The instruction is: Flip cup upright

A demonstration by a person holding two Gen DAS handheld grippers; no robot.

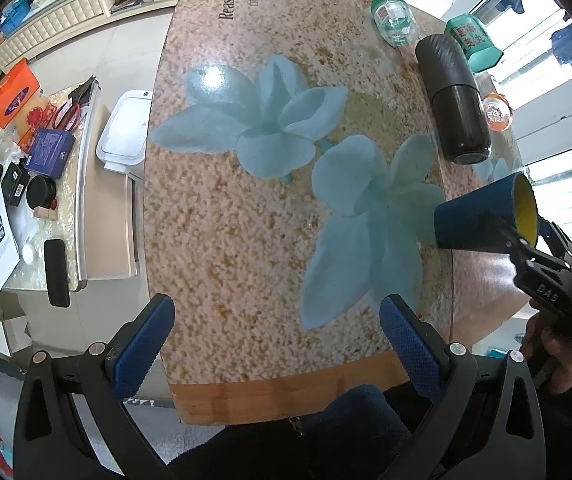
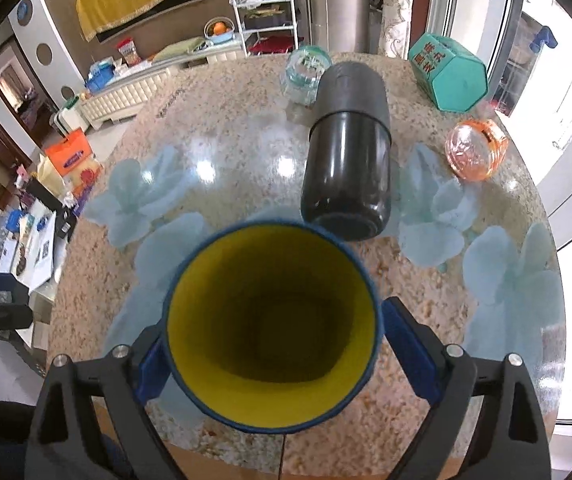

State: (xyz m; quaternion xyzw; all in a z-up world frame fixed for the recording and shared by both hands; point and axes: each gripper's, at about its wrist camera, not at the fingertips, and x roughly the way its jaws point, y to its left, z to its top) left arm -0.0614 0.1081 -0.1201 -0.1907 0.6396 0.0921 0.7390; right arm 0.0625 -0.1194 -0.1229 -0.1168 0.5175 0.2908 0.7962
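A blue cup with a yellow inside (image 2: pixel 272 328) sits between the blue pads of my right gripper (image 2: pixel 272 356), its open mouth turned toward the camera. In the left wrist view the same cup (image 1: pixel 482 216) is at the right, held on its side above the table by the right gripper (image 1: pixel 502 224). My left gripper (image 1: pixel 276 344) is open and empty above the near edge of the flower-patterned table (image 1: pixel 246 220).
A black flask (image 2: pixel 346 152) lies on its side just beyond the cup. A clear green-labelled jar (image 2: pixel 306 72), a teal tin (image 2: pixel 450 76) and an orange jar (image 2: pixel 474 152) lie at the back. A cluttered side table (image 1: pixel 26 184) stands to the left.
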